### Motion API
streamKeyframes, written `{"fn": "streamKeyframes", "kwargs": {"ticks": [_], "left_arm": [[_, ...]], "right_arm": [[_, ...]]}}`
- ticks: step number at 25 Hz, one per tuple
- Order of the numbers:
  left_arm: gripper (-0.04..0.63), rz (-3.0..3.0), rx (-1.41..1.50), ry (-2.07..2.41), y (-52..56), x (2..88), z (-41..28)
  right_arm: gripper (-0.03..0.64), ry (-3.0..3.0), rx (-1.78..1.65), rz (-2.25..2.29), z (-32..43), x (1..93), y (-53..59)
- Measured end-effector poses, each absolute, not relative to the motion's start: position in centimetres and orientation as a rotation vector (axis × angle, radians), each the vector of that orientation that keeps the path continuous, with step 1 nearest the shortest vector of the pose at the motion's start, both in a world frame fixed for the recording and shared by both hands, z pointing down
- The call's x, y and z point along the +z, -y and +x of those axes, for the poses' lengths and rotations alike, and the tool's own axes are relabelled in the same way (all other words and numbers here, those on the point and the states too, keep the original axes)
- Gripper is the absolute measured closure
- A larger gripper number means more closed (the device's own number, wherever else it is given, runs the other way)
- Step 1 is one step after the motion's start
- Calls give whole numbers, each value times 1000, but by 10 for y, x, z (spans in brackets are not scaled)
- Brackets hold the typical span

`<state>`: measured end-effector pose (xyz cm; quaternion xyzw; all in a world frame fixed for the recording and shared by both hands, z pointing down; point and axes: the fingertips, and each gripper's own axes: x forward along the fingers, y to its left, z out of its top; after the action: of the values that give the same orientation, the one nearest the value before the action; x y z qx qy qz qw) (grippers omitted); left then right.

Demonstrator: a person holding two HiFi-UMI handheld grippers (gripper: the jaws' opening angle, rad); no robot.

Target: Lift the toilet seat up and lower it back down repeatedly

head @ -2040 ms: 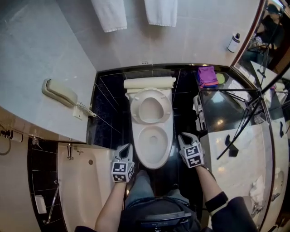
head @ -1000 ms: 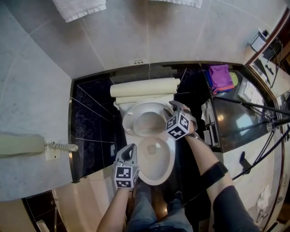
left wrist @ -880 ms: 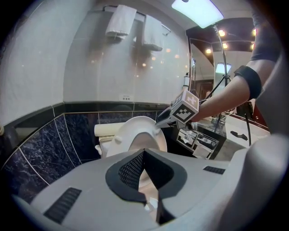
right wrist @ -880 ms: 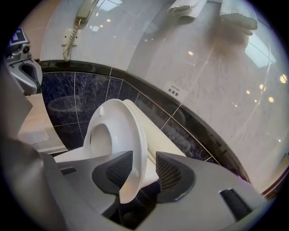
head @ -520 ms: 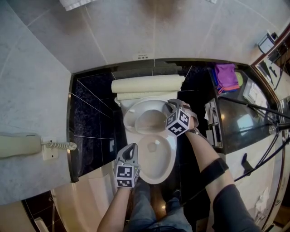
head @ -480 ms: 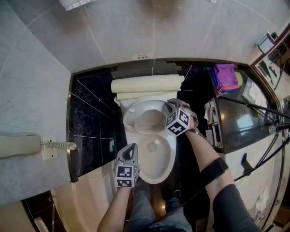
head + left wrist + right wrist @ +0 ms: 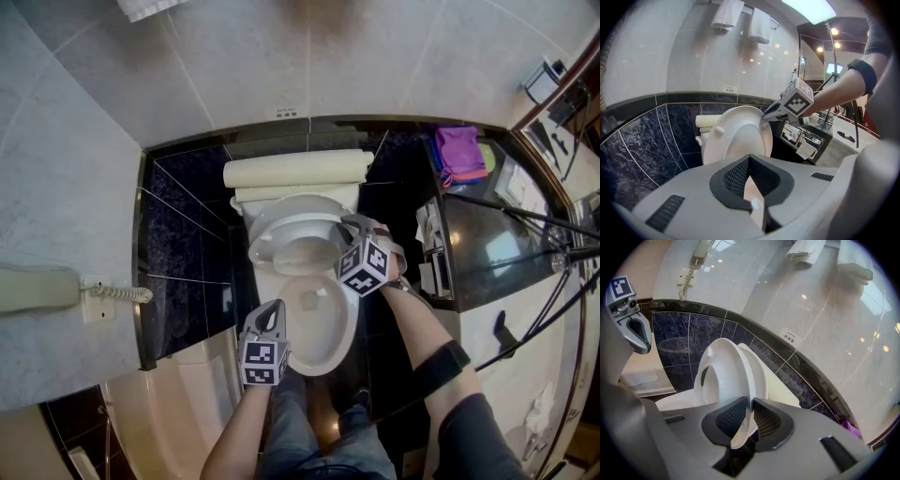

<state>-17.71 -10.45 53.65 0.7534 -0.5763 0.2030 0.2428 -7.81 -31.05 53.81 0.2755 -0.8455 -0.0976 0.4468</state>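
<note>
well, we judged the step to be swinging the half-raised toilet seat (image 7: 266, 244) about its hinge. to do it well, the idle left gripper (image 7: 273, 309) needed to hang clear of the bowl (image 7: 328, 356) rim at 6 o'clock, so nothing got pinched under the seat. the right gripper (image 7: 345, 223) would do best to follow the seat's arc rather than pull straight, the wrist rolling along so the rim did not twist out of the pads. a slow last stretch would spare a slam. its jaws had just been closing, and the right gripper view showed them clenched on the seat's thin edge, at the ring's 3 o'clock side. nearest us, the left gripper's jaws met at the tips with nothing between them. it pointed toward 12 o'clock, tilted down, beside the bowl's 7 o'clock. farther on, the right forearm reached in from 5 o'clock, its gripper angled down toward 11 o'clock. the seat stood tilted between bowl and lid (image 7: 298, 200), with the tank (image 7: 295, 171) behind at 12 o'clock.
</note>
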Motion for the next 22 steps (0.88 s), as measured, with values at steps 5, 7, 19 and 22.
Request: {"fn": "streamKeyframes", "kwargs": {"ticks": [5,7,19,22], "left_arm": [[594,2028,551,1558,90,550,-165],[594,2008,551,1566,84,559,-163],[594,1953,549,1603,50,580,-136],[594,1933,554,1635,36,590,-134]], "right_arm": [[540,2106,-277,683,-68,532,275],[540,2114,-288,682,-64,531,259],[541,2142,-352,620,-32,548,145],[538,2136,-381,570,-21,561,107]]}}
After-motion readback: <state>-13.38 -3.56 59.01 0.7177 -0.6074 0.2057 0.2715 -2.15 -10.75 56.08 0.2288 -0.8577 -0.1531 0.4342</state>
